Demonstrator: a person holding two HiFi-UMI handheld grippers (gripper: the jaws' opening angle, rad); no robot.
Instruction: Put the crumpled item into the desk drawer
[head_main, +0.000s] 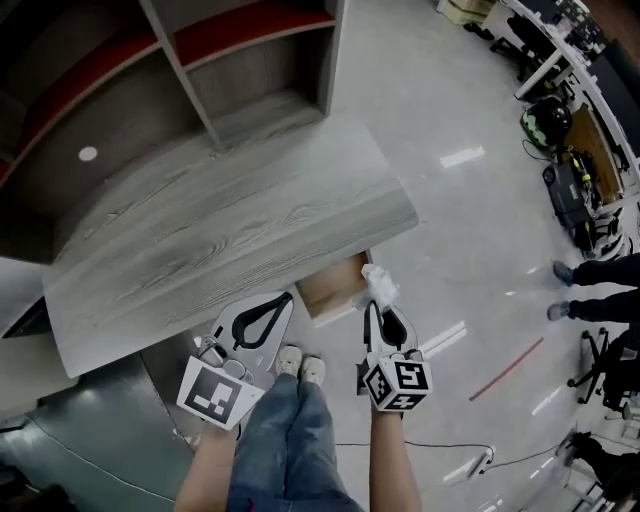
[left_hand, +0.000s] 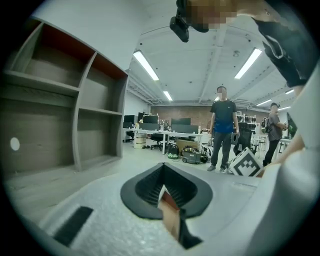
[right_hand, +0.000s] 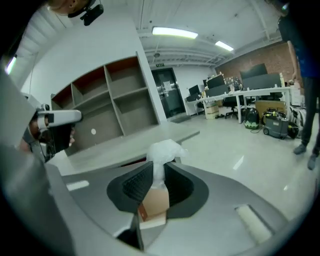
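Now my right fingers (right_hand: 136, 184) clamp the crumpled item (right_hand: 163, 151), its long axis pointing past their tips toward the drawer (head_main: 334, 287). My left fingers (left_hand: 147, 185) are together.

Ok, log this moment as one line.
right gripper: shut on crumpled paper | left gripper: shut, empty | drawer: open | paper: not yet in drawer

I see the crumpled item (right_hand: 162, 151), a white, wrinkled wad, pinched between the right gripper's (right_hand: 156, 176) jaws and bulging out past their tips. The desk drawer (head_main: 333, 288) stands pulled open just ahead of and below that gripper, its pale brown inside showing.
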